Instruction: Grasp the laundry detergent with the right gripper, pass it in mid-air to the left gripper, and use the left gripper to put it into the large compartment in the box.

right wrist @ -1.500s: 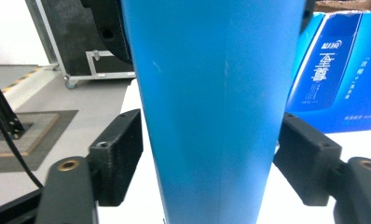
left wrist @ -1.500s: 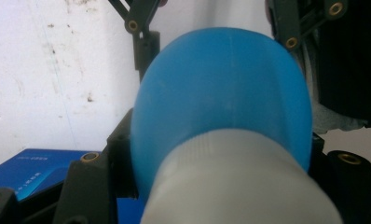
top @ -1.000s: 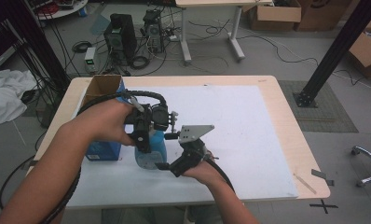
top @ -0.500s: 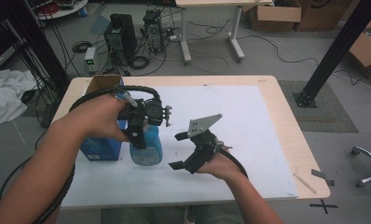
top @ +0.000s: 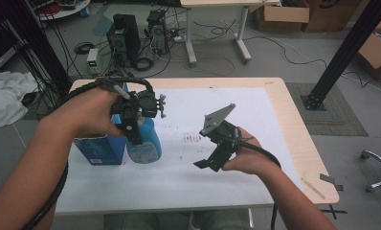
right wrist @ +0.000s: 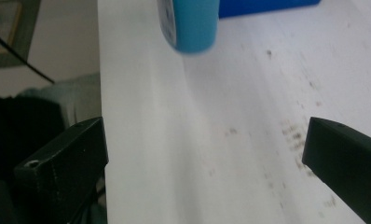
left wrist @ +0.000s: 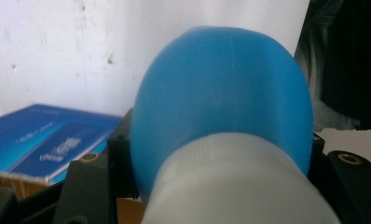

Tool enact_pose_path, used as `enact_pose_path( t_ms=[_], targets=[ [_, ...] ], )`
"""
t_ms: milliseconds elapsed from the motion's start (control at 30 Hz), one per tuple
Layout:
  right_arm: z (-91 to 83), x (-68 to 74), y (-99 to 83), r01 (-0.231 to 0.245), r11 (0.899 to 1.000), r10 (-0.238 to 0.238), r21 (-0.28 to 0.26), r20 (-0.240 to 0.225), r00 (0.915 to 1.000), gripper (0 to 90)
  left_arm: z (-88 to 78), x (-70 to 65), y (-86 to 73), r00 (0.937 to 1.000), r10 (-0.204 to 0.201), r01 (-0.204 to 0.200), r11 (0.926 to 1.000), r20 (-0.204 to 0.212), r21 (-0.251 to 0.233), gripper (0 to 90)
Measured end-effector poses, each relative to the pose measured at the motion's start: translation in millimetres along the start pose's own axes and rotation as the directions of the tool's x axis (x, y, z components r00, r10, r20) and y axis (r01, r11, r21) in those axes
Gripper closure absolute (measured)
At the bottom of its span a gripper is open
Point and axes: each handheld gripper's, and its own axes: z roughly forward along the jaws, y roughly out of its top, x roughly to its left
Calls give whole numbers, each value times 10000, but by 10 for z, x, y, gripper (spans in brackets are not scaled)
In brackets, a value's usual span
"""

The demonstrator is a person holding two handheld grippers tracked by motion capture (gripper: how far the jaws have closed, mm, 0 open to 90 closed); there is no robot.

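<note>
A blue bottle [top: 143,143] with a white cap [left wrist: 235,182] stands upright at the table's left, right beside a blue box [top: 100,148]. My left gripper [top: 131,127] is shut on the bottle's neck from above; in the left gripper view the bottle [left wrist: 221,93] bulges out between the black jaws. My right gripper [top: 213,157] is held open over the middle of the white sheet [top: 188,177], a hand's width right of the bottle, nothing in it. The right gripper view has the bottle's lower end [right wrist: 190,23] far ahead of its wide-apart jaws.
The blue box [left wrist: 48,135] sits at the table's left edge. Dark smudges [top: 193,139] mark the white sheet. Beyond the table are computer cases [top: 124,33], cables, and a black post [top: 341,52] at the right.
My right gripper has let go near the bottle and drawn away to the right, now open. The left gripper keeps its hold on the bottle and has shifted slightly left.
</note>
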Motion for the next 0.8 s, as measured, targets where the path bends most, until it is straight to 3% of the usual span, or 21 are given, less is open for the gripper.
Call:
enact_pose_path(
  t_ms=[167,267,333,433,467,500,567,700,767,800],
  targets=[
    [-171,-101,11,201,9896,-208,1423,35,9998,0,-164,107,-88,9975,-694,693,9975,108,104,383],
    [-249,-156,23,181,9774,-197,2108,52,9998,0,-270,181,-149,9908,-1334,1331,9910,210,146,383],
    [-309,-194,39,232,9633,-281,2676,145,9995,0,-334,221,-184,9850,-1706,1701,9852,261,206,382],
    [-417,-252,68,297,9394,-373,3416,158,9992,0,-453,294,-249,9715,-2337,2329,9722,401,250,383],
    [-444,-265,75,311,9344,-400,3548,178,9990,0,-520,342,-287,9595,-2766,2754,9609,539,292,383],
    [-505,-293,87,304,9250,-428,3788,242,9988,0,-543,361,-301,9537,-2947,2932,9555,600,337,382],
    [-548,-323,91,307,9189,-448,3933,266,9986,0,-579,393,-328,9450,-3196,3171,9473,691,450,382],
    [-627,-382,84,306,8998,-502,4352,338,9982,0,-689,467,-402,9153,-3937,3915,9192,856,420,382],
    [-645,-411,71,321,8897,-519,4554,310,9982,0,-732,502,-448,8975,-4309,4296,9023,940,349,382],
    [-648,-418,66,297,8864,-497,4620,311,9983,0,-761,526,-487,8847,-4551,4547,8902,1012,282,382]
  ],
)
